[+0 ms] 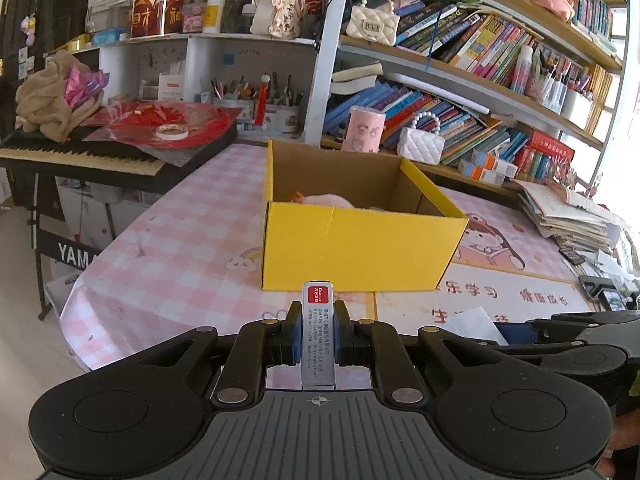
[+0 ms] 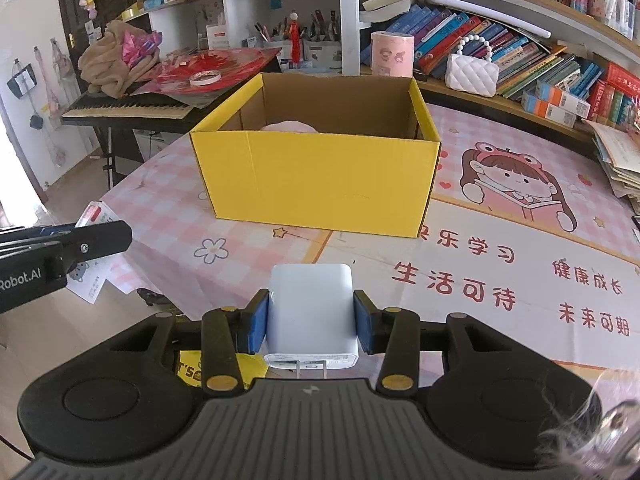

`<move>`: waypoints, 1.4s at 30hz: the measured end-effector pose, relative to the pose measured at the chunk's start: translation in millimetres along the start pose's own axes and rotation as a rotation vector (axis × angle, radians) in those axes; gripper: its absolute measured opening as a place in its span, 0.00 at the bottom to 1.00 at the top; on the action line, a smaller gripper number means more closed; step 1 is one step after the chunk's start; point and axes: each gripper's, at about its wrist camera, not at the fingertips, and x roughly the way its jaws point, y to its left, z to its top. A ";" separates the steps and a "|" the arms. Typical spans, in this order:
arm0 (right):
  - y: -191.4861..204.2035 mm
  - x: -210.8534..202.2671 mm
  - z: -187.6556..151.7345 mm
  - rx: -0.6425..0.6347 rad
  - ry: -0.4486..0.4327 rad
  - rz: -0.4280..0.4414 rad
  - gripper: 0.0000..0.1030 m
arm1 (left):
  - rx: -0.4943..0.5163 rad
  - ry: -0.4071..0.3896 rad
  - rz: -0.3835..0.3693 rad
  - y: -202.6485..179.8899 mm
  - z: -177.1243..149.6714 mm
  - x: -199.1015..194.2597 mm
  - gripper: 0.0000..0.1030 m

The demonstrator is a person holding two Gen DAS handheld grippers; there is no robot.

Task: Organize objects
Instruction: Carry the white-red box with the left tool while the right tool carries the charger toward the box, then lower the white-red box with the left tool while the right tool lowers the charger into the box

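Note:
An open yellow cardboard box stands on the pink table, with something pink lying inside it. My left gripper is shut on a slim silver box with a red label, held above the table in front of the yellow box. My right gripper is shut on a white plug charger, also held in front of the yellow box. The left gripper's body shows at the left of the right wrist view.
The pink checked tablecloth has cartoon prints. A keyboard piano with red paper and a tape roll stands left. Bookshelves run behind, with a white handbag and a pink cylinder. Papers lie at the table's left edge.

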 end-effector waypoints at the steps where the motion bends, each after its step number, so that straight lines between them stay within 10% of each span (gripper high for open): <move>1: 0.0 -0.1 1.3 0.001 -0.002 -0.001 0.40 | -0.002 -0.005 -0.001 0.8 2.0 0.4 0.12; 19: -53.2 23.9 107.7 0.013 -0.202 -0.031 0.40 | -0.036 -0.159 0.033 -15.9 92.5 63.5 0.12; 42: -74.1 152.1 164.9 -0.277 -0.026 0.099 0.40 | 0.007 0.074 0.159 -39.6 90.4 197.2 0.13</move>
